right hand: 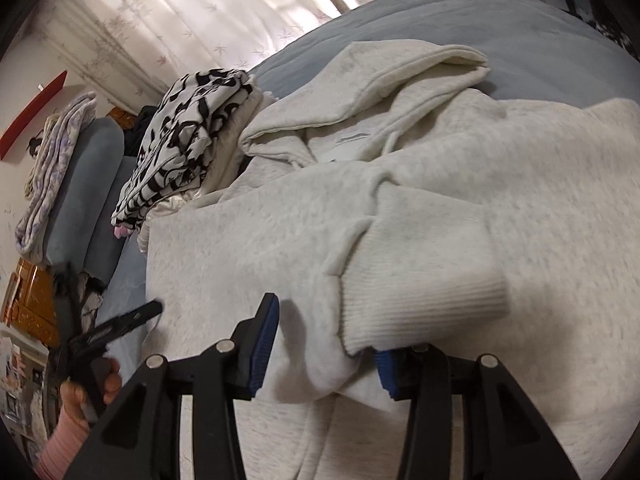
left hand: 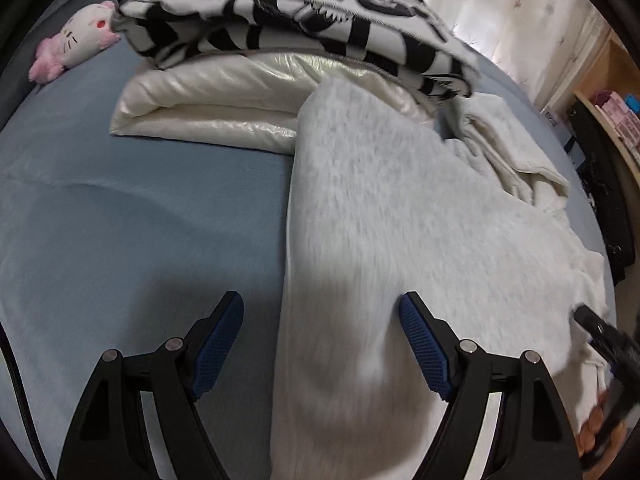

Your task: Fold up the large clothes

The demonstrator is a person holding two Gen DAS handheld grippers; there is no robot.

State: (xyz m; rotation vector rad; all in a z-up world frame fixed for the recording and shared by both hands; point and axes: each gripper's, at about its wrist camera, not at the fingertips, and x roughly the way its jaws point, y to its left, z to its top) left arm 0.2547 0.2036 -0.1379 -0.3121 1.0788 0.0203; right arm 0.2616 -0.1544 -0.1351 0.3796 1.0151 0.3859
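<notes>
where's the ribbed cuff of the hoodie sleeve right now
In the right wrist view the ribbed cuff lies low and right of centre on the grey hoodie's body, just above the right gripper, whose fingers stand either side of the sleeve fabric.

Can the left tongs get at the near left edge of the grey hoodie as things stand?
Probably yes. The left tongs stand open right over the grey hoodie, its folded left edge running between the pads, with only the bare blue bedsheet beside it and nothing lying across.
</notes>
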